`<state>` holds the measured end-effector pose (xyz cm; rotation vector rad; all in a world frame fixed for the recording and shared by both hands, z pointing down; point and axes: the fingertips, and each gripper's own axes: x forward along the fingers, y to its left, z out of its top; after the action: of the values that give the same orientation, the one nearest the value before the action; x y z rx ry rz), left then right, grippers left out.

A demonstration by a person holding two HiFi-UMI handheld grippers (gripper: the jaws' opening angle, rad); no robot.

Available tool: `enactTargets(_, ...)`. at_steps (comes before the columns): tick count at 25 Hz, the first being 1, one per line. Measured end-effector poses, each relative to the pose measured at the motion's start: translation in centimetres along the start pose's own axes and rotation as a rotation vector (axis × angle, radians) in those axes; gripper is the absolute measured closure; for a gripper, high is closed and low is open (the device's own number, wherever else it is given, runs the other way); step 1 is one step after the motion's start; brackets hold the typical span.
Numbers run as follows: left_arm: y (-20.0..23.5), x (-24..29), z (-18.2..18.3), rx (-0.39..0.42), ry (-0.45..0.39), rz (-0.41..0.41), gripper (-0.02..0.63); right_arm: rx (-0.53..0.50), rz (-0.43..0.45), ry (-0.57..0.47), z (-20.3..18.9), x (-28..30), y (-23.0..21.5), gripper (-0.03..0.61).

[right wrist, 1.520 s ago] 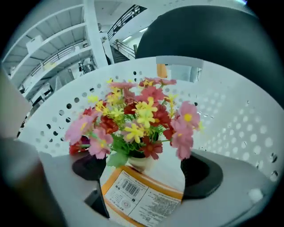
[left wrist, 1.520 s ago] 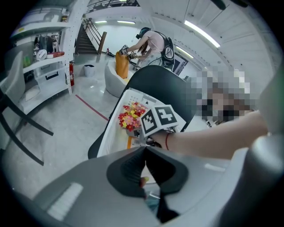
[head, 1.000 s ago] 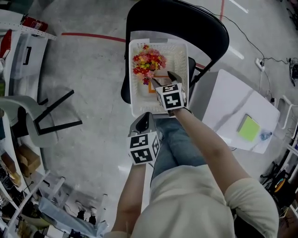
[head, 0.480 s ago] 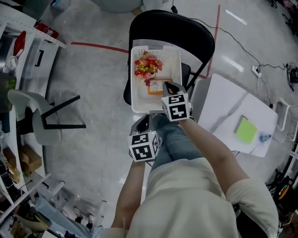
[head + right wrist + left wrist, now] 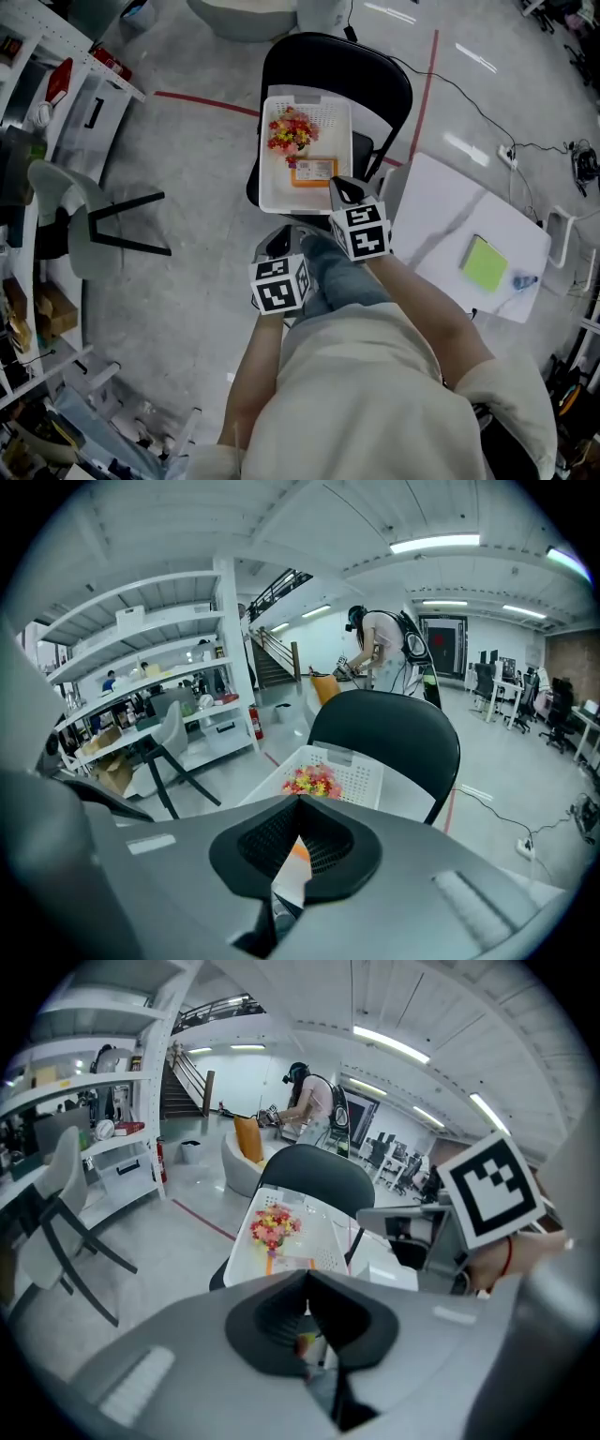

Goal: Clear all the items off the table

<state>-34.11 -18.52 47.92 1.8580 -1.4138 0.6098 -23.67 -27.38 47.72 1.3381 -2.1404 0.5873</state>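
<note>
A white basket (image 5: 338, 120) rests on the seat of a black chair (image 5: 375, 80). In it lie a bunch of red and yellow flowers (image 5: 289, 131) and an orange-edged card (image 5: 314, 172). My right gripper (image 5: 343, 191) hangs just short of the basket's near edge, shut with nothing in it. My left gripper (image 5: 278, 242) is lower left, over my lap, also shut and empty. In the left gripper view the jaws (image 5: 307, 1277) meet in front of the basket (image 5: 323, 1241). The right gripper view shows closed jaws (image 5: 300, 803) below the flowers (image 5: 314, 780).
A white table (image 5: 441, 216) stands to the right, with a green notepad (image 5: 485, 263) and a small blue item (image 5: 523, 279) on it. A grey chair (image 5: 66, 220) and shelves line the left. A cable (image 5: 487, 103) crosses the floor. A person (image 5: 380, 649) works far off.
The right gripper stood open over the basket; it has since shut and drawn back and up from it. The left gripper has risen a little. The card lies in the basket.
</note>
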Motion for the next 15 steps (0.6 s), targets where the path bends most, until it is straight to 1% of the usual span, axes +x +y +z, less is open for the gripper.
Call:
enactTargets(5,-1.6,-2.1,-0.7,-0.015,-0.032,-0.019,0.606,0.005,0.042,-0.037,-0.5,-4.3,1.4,0.58)
enactTargets(11,-3.6,-4.4,-1.0,0.02,-0.077,-0.077,0.606,-0.012,0.082,-0.073,-1.5,-8.4,3.0,0.58)
enactTargets(15,-4.0,-5.9,-0.9,0.023,-0.11,-0.059,0.606,-0.009,0.091,-0.085,-2.2,-10.4,3.6,0.58)
